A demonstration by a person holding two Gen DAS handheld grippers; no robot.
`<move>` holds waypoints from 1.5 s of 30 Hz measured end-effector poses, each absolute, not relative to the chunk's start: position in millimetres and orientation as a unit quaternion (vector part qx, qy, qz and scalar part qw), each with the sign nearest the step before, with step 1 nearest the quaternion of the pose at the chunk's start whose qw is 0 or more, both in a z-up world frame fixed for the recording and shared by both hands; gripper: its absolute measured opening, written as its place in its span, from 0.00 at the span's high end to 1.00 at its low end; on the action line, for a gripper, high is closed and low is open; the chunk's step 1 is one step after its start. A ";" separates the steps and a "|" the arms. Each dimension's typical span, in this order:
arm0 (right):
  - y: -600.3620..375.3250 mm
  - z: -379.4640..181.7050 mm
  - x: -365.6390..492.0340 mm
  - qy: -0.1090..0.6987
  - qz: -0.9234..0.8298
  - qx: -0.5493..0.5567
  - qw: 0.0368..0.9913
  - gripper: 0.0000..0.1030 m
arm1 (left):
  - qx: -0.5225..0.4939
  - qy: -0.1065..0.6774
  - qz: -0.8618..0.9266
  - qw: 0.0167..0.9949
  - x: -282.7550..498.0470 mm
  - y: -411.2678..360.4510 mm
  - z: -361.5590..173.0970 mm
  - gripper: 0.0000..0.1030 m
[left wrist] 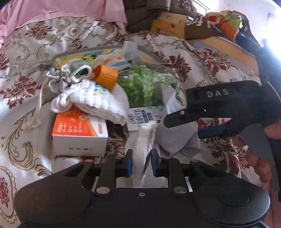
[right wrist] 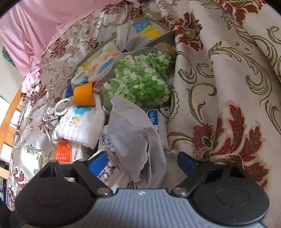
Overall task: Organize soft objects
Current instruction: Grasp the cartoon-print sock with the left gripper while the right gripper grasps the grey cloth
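Observation:
A pile of things lies on a floral bedspread [left wrist: 26, 98]. My left gripper [left wrist: 141, 164] is shut on a white soft packet [left wrist: 140, 149] with blue print, pinched between its blue pads. A grey cloth [right wrist: 133, 136] drapes over that packet and against a jar of green paper stars [right wrist: 140, 84]. My right gripper [right wrist: 142, 162] stands open around the grey cloth's lower end, pads clear of it. In the left wrist view the right gripper [left wrist: 183, 128] comes in from the right over the grey cloth [left wrist: 177, 138]. A white quilted cloth [left wrist: 98, 101] lies to the left.
An orange-lidded jar [left wrist: 145, 86] lies on its side in the pile. An orange-and-white box [left wrist: 79, 135] sits at the left front, a grey drawstring pouch [left wrist: 59, 79] behind it, a grey tray [left wrist: 58, 57] at the back. Pink fabric [left wrist: 58, 12] and wooden furniture [left wrist: 172, 22] lie beyond.

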State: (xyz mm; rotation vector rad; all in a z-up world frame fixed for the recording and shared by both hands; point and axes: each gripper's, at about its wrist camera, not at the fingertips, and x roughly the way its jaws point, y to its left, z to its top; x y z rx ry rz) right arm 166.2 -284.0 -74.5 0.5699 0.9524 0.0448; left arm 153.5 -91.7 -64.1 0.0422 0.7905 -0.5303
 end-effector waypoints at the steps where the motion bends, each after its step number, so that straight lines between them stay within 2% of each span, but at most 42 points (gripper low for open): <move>1: -283.3 -74.8 166.7 0.453 0.024 0.268 0.850 0.22 | 0.015 0.382 -0.254 0.888 153.9 -90.1 -63.7 0.80; 7: -278.7 -72.8 165.3 0.458 0.020 0.239 0.856 0.63 | -0.017 0.391 -0.226 0.892 148.2 -81.5 -58.8 0.83; 10: -278.2 -69.6 162.2 0.459 0.014 0.221 0.860 0.79 | -0.024 0.394 -0.209 0.895 141.1 -77.6 -54.5 0.83; 14: -269.5 -60.0 154.5 0.453 0.028 0.185 0.872 0.84 | -0.039 0.399 -0.189 0.897 129.1 -70.7 -49.4 0.83; 20: -251.4 -51.9 150.5 0.439 0.041 0.128 0.888 0.84 | -0.052 0.400 -0.163 0.901 119.7 -66.3 -48.3 0.83; 34: -255.9 -57.7 155.8 0.450 0.033 0.135 0.882 0.82 | -0.105 0.397 -0.111 0.905 106.8 -41.6 -44.2 0.78; 39: -255.8 -58.0 156.5 0.451 0.034 0.136 0.881 0.76 | -0.106 0.385 -0.093 0.912 98.6 -32.7 -38.2 0.78; 43: -256.9 -60.8 159.3 0.453 0.032 0.143 0.880 0.55 | -0.130 0.391 -0.081 0.908 103.1 -25.7 -40.2 0.78; 45: -256.7 -63.0 161.2 0.453 0.030 0.142 0.879 0.50 | -0.137 0.385 -0.075 0.909 102.5 -23.0 -39.0 0.77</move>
